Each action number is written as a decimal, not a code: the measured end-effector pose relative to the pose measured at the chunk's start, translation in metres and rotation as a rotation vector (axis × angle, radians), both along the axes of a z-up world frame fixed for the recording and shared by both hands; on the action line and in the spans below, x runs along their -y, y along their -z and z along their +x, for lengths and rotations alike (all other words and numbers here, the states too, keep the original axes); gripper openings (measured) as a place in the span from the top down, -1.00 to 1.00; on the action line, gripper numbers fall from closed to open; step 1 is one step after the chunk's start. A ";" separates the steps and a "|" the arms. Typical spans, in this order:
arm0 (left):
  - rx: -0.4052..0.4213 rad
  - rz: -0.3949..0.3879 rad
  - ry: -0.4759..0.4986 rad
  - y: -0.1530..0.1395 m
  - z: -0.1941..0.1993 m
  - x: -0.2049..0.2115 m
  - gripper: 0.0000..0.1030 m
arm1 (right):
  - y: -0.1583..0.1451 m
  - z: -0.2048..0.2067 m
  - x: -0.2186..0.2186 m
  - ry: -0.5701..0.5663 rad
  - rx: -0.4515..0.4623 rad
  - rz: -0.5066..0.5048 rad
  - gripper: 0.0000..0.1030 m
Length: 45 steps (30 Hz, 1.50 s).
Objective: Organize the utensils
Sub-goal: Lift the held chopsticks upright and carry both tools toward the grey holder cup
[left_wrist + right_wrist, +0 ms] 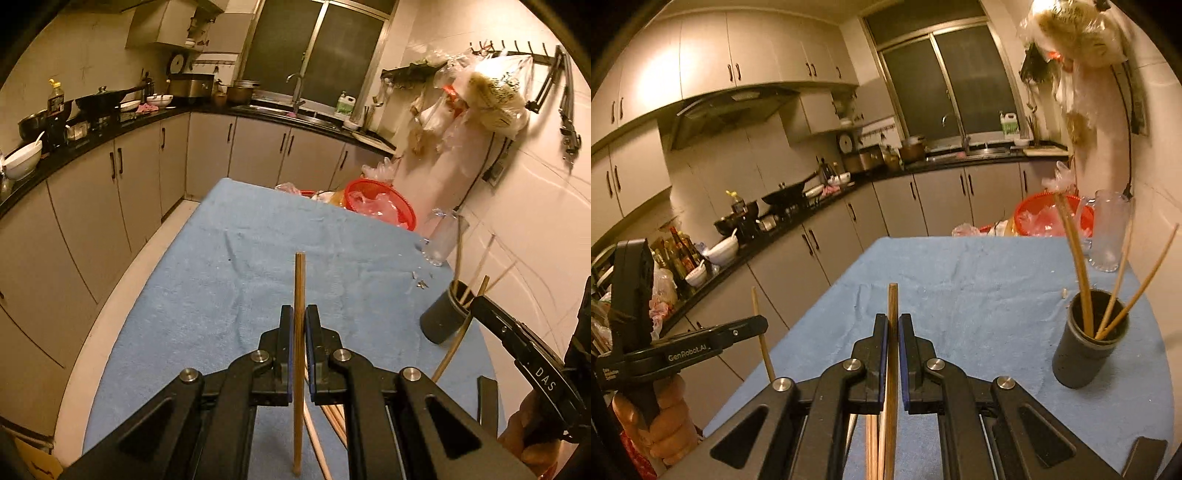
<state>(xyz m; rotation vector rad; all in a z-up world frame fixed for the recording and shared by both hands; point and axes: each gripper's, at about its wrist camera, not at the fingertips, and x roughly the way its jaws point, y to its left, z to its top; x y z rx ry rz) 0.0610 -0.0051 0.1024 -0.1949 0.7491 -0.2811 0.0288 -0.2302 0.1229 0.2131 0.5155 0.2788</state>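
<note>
My left gripper (299,314) is shut on a wooden chopstick (299,295) that stands upright between its jaws above the blue cloth (240,266). My right gripper (893,321) is shut on another wooden chopstick (892,306), also upright. A dark round holder (1086,354) with several chopsticks in it stands on the cloth at the right; it also shows in the left wrist view (443,317). More loose chopsticks (332,417) lie on the cloth under the left gripper. The left gripper and its chopstick show at the left of the right wrist view (759,325).
A clear glass jug (1108,236) and a red basket (1045,218) with plastic bags stand at the table's far right. Kitchen cabinets and a dark counter (92,140) with pots and bowls run along the left and back. The wall (535,229) is close on the right.
</note>
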 end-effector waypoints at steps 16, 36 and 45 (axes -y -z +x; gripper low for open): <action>0.013 0.006 0.016 -0.011 -0.013 0.009 0.88 | -0.008 -0.030 0.020 0.018 0.061 0.029 0.88; 0.023 0.010 0.104 -0.033 -0.014 0.042 0.88 | -0.024 -0.049 0.066 0.108 0.121 0.075 0.88; 0.034 0.031 0.133 -0.042 -0.015 0.063 0.88 | -0.026 -0.057 0.085 0.138 0.138 0.093 0.89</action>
